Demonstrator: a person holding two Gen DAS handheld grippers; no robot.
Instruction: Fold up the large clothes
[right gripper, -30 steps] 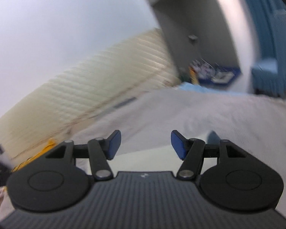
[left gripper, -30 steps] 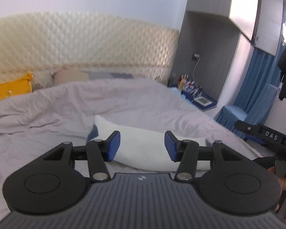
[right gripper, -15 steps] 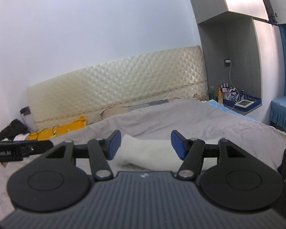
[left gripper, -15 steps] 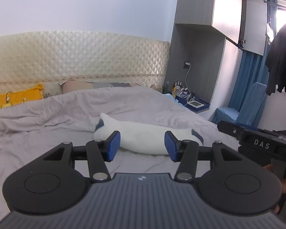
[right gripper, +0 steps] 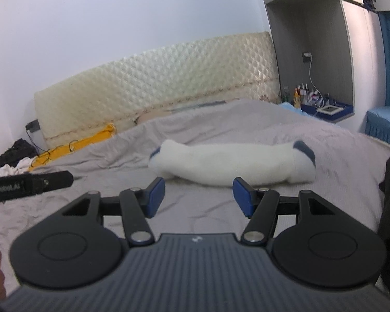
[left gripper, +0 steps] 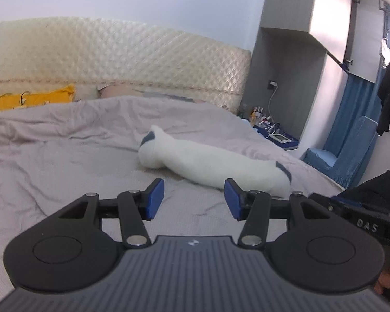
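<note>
Both hand-held grippers, left (left gripper: 194, 197) and right (right gripper: 199, 198), hang released near the white garment (right gripper: 231, 165), a compact bundle on the bed (left gripper: 65, 161).

Left gripper (left gripper: 194, 199), right gripper (right gripper: 199, 197): black bodies, ribbed grey housing, silver screws, blue-padded fingers (left gripper: 154, 198)

My left claw (left gripper: 193, 199) shows royal-blue pads on black arms, and my right claw (right gripper: 199, 199) matches it. Ahead lies a white fleecy rolled garment with slate-blue trim (left gripper: 210, 160), on a pale grey-lilac wrinkled bedsheet (left gripper: 65, 156). Behind, a cream headboard quilted in diamonds (left gripper: 122, 59); beside it a bright yellow cushion (left gripper: 31, 100). Blue curtain (left gripper: 351, 111) at right.
</note>
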